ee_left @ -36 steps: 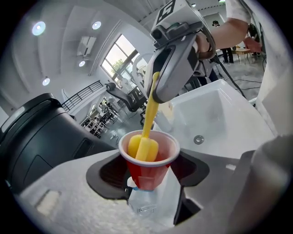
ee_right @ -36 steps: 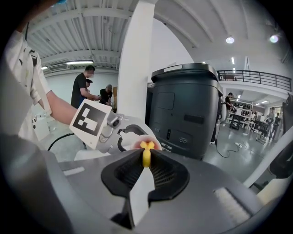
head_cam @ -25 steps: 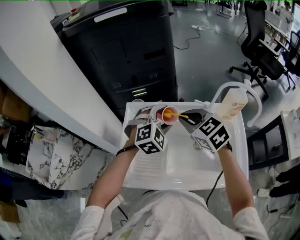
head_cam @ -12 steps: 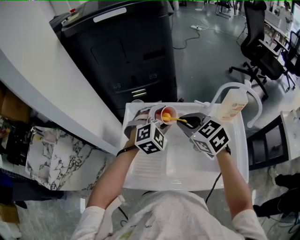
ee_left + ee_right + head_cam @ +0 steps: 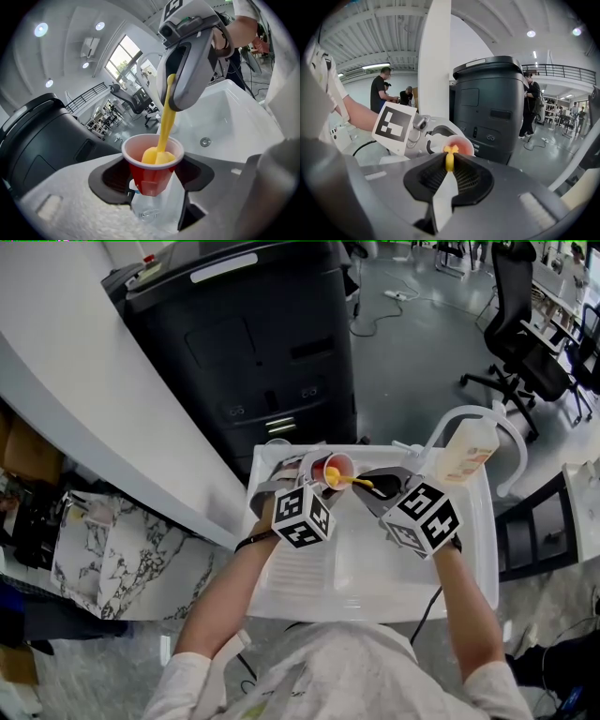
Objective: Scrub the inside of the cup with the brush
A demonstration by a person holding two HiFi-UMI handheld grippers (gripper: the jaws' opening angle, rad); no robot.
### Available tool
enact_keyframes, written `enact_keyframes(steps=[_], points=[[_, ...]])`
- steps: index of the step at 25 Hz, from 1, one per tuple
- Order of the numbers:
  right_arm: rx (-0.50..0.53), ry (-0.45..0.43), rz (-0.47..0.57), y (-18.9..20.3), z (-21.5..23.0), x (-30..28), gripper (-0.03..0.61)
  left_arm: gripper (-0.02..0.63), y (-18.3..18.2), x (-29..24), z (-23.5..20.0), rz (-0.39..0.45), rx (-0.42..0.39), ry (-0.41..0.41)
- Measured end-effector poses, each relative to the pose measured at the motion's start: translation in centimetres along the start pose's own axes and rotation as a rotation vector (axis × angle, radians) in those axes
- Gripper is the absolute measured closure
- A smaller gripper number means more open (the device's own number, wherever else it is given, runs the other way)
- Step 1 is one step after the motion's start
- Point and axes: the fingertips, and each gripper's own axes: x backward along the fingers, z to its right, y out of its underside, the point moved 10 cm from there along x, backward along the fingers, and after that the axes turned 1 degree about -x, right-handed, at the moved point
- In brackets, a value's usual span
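Note:
A small red cup [image 5: 151, 174] with a white inside sits between the jaws of my left gripper [image 5: 152, 183], which is shut on its wall. In the head view the cup [image 5: 336, 465] is held over the back of the sink, its mouth tilted toward the right hand. The yellow brush [image 5: 164, 125] runs from my right gripper [image 5: 377, 486] down into the cup, and its head [image 5: 157, 156] rests inside. In the right gripper view the brush handle [image 5: 449, 161] is pinched between the shut jaws of my right gripper [image 5: 449, 169], with the cup [image 5: 458, 146] just beyond.
Both hands work over a white sink [image 5: 469, 559] with a drain [image 5: 205, 141]. A curved white faucet [image 5: 469, 418] and a soap bottle [image 5: 466, 452] stand at its right back corner. A tall black bin [image 5: 253, 343] is behind, and an office chair [image 5: 525, 324] farther off.
The brush head has shifted slightly inside the cup. Both hands stay almost where they were.

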Motion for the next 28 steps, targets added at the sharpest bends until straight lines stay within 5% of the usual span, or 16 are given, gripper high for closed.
enact_keyframes(steps=[28], points=[[-0.078, 0.03, -0.004, 1.3, 2.0, 1.0, 0.543, 0.318, 0.0, -0.1, 0.1, 0.009, 0.001, -0.017]])
